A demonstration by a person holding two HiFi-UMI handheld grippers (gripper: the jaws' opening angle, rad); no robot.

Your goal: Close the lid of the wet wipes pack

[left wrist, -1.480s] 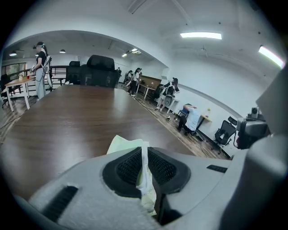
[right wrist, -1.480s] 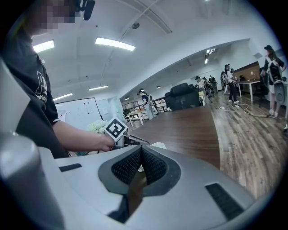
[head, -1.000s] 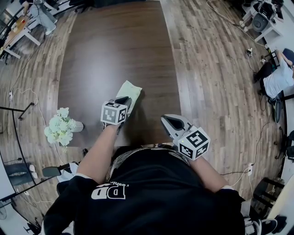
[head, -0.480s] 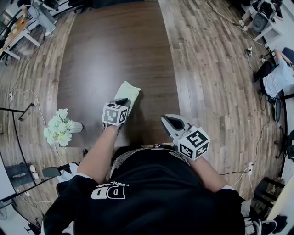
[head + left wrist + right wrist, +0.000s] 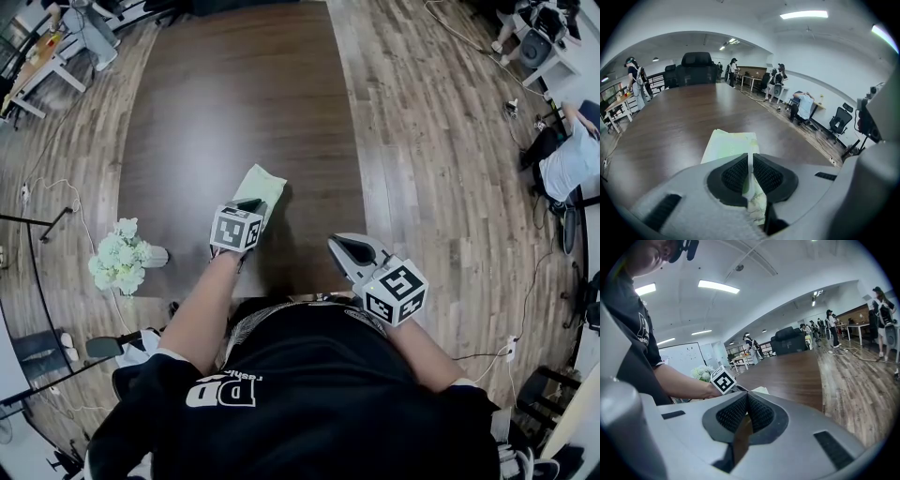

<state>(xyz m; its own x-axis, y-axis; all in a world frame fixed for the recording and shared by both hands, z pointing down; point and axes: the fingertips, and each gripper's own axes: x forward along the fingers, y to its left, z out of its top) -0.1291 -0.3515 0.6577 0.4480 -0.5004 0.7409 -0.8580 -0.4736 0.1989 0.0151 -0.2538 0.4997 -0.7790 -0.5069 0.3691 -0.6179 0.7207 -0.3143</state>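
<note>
Left gripper: jaws nearly together, having just been closing, pinching what looks like the thin white lid flap of the pale green soft plastic wet wipes pack. The pack lies flat on the dark brown wooden table just ahead. Step in hand, as judged: carry the flap low and forward over the opening, keep it taut, lay it square, then press along it to seal. Right gripper: jaws pressed together, empty, well apart from the pack at the table's near edge; it could steady the pack.
</note>
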